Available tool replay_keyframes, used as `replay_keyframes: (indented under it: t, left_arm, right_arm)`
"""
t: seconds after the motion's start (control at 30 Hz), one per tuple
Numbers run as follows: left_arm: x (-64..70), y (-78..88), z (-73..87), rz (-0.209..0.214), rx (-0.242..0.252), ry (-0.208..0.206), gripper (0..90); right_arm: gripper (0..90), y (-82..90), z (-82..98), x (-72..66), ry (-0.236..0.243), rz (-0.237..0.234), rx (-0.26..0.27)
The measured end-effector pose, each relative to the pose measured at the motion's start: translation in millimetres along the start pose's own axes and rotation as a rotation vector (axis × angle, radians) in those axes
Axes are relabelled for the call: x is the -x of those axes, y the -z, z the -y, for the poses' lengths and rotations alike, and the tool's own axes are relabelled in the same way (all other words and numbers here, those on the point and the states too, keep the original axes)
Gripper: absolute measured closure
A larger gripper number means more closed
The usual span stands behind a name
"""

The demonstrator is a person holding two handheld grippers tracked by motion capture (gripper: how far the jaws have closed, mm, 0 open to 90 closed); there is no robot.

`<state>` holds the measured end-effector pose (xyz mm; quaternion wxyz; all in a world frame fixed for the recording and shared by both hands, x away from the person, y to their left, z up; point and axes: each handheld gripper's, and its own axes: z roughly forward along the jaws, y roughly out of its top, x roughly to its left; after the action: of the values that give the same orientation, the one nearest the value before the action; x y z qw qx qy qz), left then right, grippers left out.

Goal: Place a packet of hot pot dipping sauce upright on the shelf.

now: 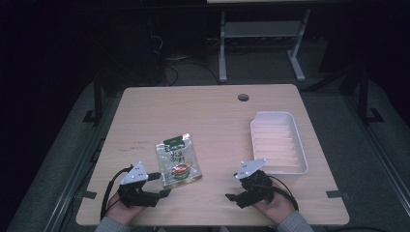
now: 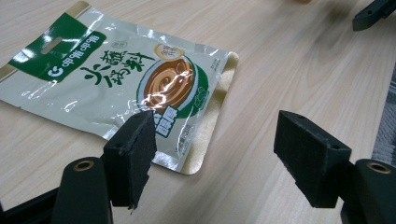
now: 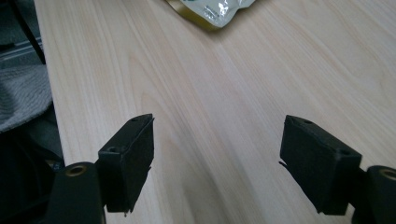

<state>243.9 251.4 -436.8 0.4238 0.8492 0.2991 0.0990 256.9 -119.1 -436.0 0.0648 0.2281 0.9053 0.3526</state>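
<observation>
Item: flat green-and-silver foil food pouch (image 1: 178, 160), lying on light wooden table (image 1: 203, 116) | left gripper (image 1: 161, 184) just beside it, jaws wide, empty | right gripper (image 1: 232, 187) apart, jaws wide, empty | white ribbed plastic tray (image 1: 278, 143) at right.

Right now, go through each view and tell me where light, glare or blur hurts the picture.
High view: the room behind is nearly black, the table is lit, and the white tray looks bright. Left gripper view: glare streaks cross the sauce packet, washing out some print; the nearest jaws are soft. Right gripper view: even light, but the packet's corner at the top is blurred.
</observation>
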Motion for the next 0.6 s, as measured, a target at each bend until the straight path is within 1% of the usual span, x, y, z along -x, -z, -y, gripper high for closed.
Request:
replay_keyframes:
  t: [0.07,0.17,0.27,0.3,0.4,0.5,0.53,0.6]
  left_arm:
    - [-1.4,0.0,0.7,-0.001,0.002,0.004,29.1]
    - [-3.1,-1.2,1.3,-0.009,-0.005,0.012,29.2]
    - [-2.7,0.4,0.9,-0.013,0.001,0.006,29.4]
    - [-2.6,0.5,1.1,-0.015,0.001,0.007,29.7]
    - [-2.5,0.1,1.1,-0.016,-0.001,0.011,30.9]
    - [-3.4,-0.4,0.2,-0.024,-0.001,0.012,31.6]
    - [-4.1,-0.3,-0.2,-0.03,0.003,0.017,32.1]
    - [-5.2,0.4,-0.6,-0.037,0.005,0.02,34.1]
  right_arm:
    - [25.0,-0.1,-2.2,-0.3,-0.003,-0.005,0.006]
    - [24.8,1.2,-8.3,-2.7,0.003,-0.009,0.03]
    - [24.6,1.4,-14.6,-4.2,0.006,-0.016,0.043]
    - [24.7,1.7,-18.0,-5.0,0.017,-0.014,0.047]
    - [25.2,3.3,-26.9,-5.9,0.012,-0.036,0.076]
    - [26.1,5.7,-37.9,-7.0,0.038,-0.039,0.096]
    - [26.1,5.7,-40.8,-6.8,0.04,-0.045,0.101]
    - [26.0,1.8,-53.7,-4.2,0.041,-0.074,0.103]
